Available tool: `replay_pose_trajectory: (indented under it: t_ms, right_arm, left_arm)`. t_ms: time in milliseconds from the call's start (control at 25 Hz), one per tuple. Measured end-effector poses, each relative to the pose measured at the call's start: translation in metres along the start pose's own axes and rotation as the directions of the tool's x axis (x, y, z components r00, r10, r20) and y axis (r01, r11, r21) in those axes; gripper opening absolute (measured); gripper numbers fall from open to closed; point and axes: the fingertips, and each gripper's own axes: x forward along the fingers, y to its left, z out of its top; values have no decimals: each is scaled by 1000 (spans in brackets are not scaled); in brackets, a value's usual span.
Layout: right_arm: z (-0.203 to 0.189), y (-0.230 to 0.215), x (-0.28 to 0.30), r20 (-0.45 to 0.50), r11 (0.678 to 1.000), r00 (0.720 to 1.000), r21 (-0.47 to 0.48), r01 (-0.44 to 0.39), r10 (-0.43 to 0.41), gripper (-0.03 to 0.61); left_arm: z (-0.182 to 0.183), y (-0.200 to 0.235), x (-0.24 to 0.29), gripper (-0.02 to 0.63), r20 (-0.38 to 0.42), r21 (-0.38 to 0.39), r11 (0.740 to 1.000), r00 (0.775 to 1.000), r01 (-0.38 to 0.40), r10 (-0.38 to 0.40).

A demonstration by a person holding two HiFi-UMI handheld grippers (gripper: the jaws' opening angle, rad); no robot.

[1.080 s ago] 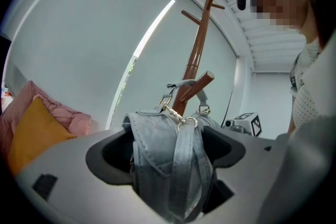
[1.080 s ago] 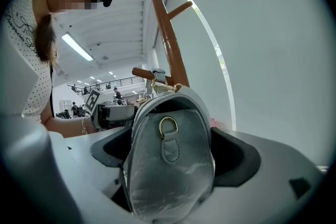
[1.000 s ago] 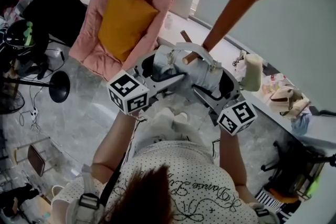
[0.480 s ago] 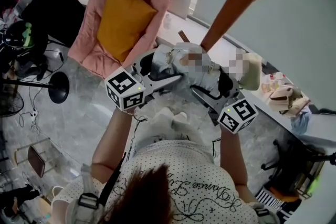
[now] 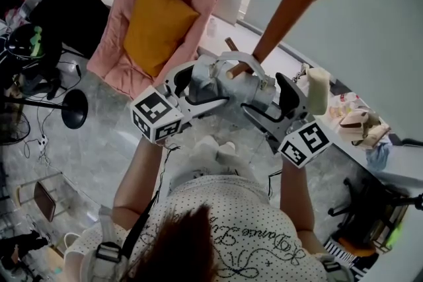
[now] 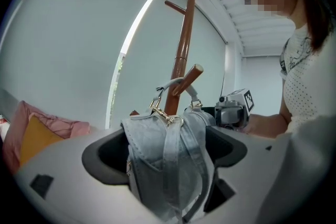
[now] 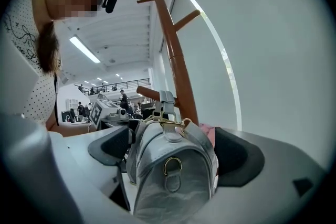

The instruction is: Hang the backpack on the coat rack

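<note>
The backpack [image 5: 228, 86], a small pale grey-blue one, sits at the coat rack [image 5: 301, 0] with its top handle [image 6: 176, 83] looped over a short wooden peg [image 6: 191, 76] that angles up from the pole. The handle looks seated on the peg rather than just resting against its tip, so the hanging itself appears to be done.

The bag's body lies between both tools. The left gripper [image 6: 168, 148] has it between its jaws from one side and the right gripper [image 7: 176, 152] from the other. Both sets of jaws stand wide and are opening, with dark pad surface showing on either side of the bag, so neither seems to clamp it.

What seems left is to draw both grippers back and let the bag hang by its own weight. Beyond the rack, a pink armchair [image 5: 112, 49] with a yellow cushion [image 5: 155, 26] stands on the grey floor.
</note>
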Motion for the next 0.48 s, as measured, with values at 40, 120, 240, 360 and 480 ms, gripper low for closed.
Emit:
replay_pose_trajectory:
  t_ms: [40, 120, 240, 360, 480]
  right_arm:
    - [2, 0, -1, 5, 1000, 1000, -4, -1, 1, 500]
    - [5, 0, -1, 12, 1000, 1000, -13, -1, 1, 497]
    - [8, 1, -3, 20, 1000, 1000, -22, -3, 3, 494]
    - [11, 4, -5, 28, 1000, 1000, -27, -5, 6, 492]
    - [13, 5, -6, 33, 999, 999, -30, -9, 10, 489]
  left_arm:
    - [0, 0, -1, 430, -5, 5, 1000, 1000, -4, 4]
    - [-1, -1, -5, 430, -22, 21, 1000, 1000, -11, 11]
    - [0, -3, -11, 436, -42, 43, 999, 999, -24, 26]
    - [1, -4, -16, 442, -49, 48, 998, 998, -40, 42]
    - [11, 1, -25, 446, -2, 66, 993, 995, -98, 99]
